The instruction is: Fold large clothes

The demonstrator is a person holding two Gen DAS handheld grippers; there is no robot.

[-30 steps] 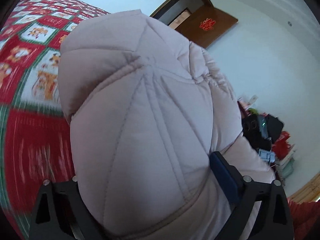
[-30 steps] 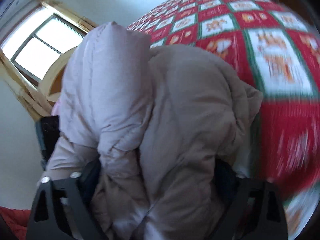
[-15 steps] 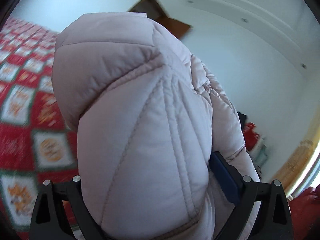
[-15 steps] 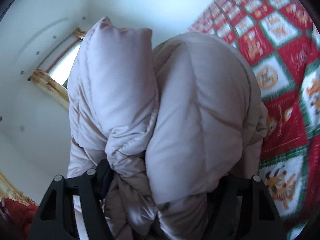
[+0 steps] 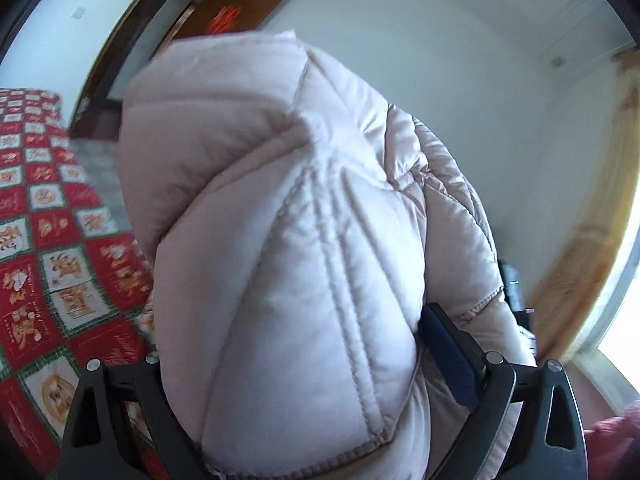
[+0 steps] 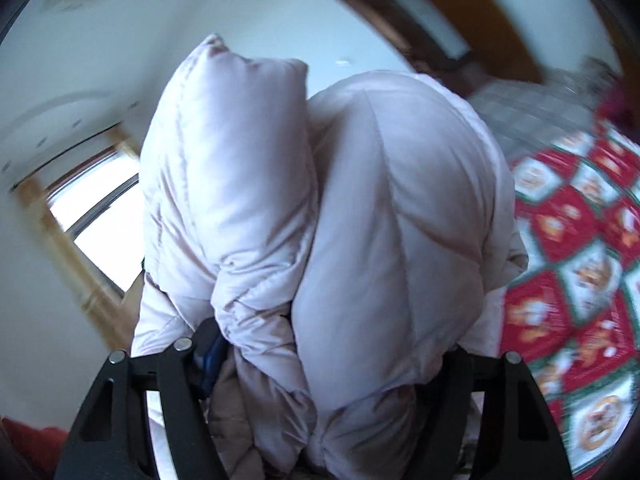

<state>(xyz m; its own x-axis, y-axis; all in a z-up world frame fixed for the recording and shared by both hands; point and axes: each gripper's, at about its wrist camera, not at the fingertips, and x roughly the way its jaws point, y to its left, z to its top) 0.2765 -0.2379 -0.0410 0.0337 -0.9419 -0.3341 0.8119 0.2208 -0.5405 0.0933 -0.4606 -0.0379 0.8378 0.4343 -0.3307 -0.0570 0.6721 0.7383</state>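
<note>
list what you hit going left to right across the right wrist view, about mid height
window → jacket → bedspread

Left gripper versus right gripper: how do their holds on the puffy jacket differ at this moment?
The left gripper clamps one smooth quilted bulge of the pale pink jacket; the right gripper clamps two bunched lobes with a crumpled fold between them. The red patterned bedspread lies on the left in the left wrist view, on the right in the right wrist view. Both grippers are shut on the jacket, which is lifted.
</note>
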